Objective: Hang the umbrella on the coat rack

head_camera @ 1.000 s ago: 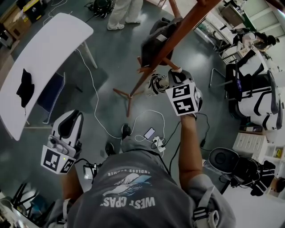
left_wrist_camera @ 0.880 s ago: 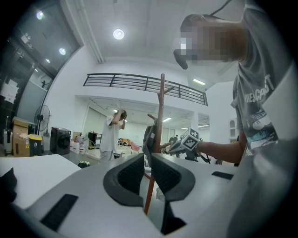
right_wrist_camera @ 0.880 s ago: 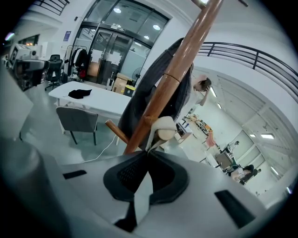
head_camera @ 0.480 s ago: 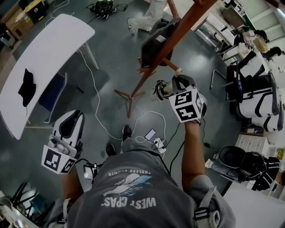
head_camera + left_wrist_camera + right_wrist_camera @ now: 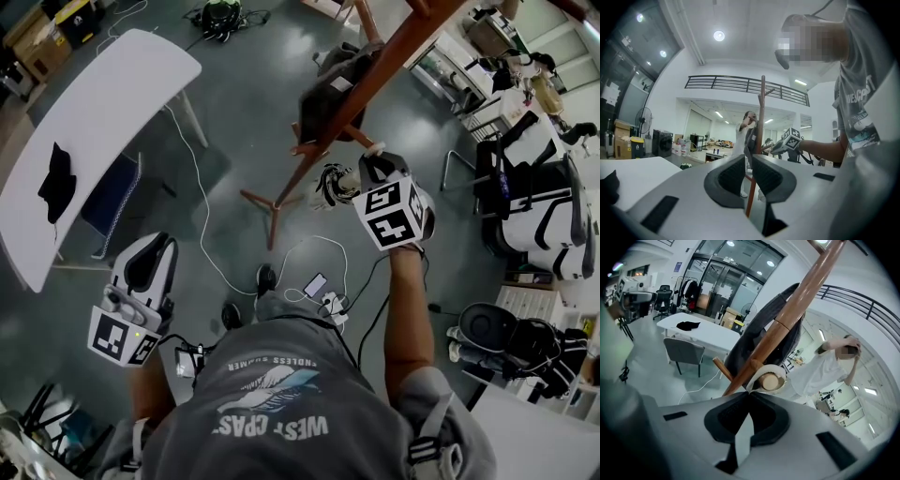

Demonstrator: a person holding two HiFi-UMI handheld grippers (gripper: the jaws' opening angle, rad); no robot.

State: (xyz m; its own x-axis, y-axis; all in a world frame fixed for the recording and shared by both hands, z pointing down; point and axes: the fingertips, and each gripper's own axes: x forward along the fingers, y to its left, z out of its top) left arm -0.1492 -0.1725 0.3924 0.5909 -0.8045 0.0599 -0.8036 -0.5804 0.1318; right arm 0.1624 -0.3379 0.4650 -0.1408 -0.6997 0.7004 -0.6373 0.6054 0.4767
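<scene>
The wooden coat rack (image 5: 375,66) slants across the top of the head view, and a dark garment (image 5: 328,89) hangs on it. My right gripper (image 5: 370,161) is raised beside a short peg (image 5: 375,147) and is shut on the umbrella's white strap (image 5: 765,367). In the right gripper view that strap loops round the peg's round end (image 5: 771,381). The folded, patterned umbrella (image 5: 330,183) dangles just left of the gripper. My left gripper (image 5: 155,242) hangs low at the left, far from the rack, shut with nothing held. Its view shows the pole (image 5: 762,117) straight ahead.
A long white table (image 5: 94,122) with a black cloth (image 5: 54,183) and a chair (image 5: 108,202) stand at the left. Cables and a power strip (image 5: 328,300) lie on the floor by the rack's feet (image 5: 272,202). Office chairs (image 5: 534,206) crowd the right.
My right gripper shifted a little right and up beside the peg, and the umbrella swung with it. The person at the top walked out of the head view. The left gripper stayed put.
</scene>
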